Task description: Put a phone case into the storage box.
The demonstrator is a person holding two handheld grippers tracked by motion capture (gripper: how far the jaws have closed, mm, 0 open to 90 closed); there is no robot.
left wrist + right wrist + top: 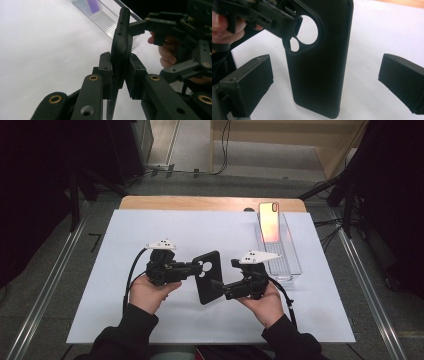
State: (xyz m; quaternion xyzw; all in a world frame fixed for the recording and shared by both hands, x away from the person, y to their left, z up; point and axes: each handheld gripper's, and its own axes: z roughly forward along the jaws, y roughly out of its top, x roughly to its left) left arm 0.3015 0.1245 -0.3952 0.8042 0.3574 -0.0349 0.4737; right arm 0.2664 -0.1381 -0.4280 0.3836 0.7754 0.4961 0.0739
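Observation:
A black phone case (207, 276) is held upright above the white sheet, its camera cutout near the top. My left gripper (196, 268) is shut on the case's upper left edge by the cutout. In the left gripper view both pads press the thin case (121, 45) edge-on between them (120, 72). My right gripper (224, 276) stands open at the case's right side. In the right gripper view its pads (247, 85) sit wide apart on either side of the case (319, 62) without touching it. The left gripper (289, 22) grips at the cutout there.
A clear plastic tray (290, 265) lies at the back right of the white sheet (150, 320), with a phone (269, 222) leaning in its far end. The wooden table edge (200, 202) runs behind the sheet. Dark stands and cables ring the table.

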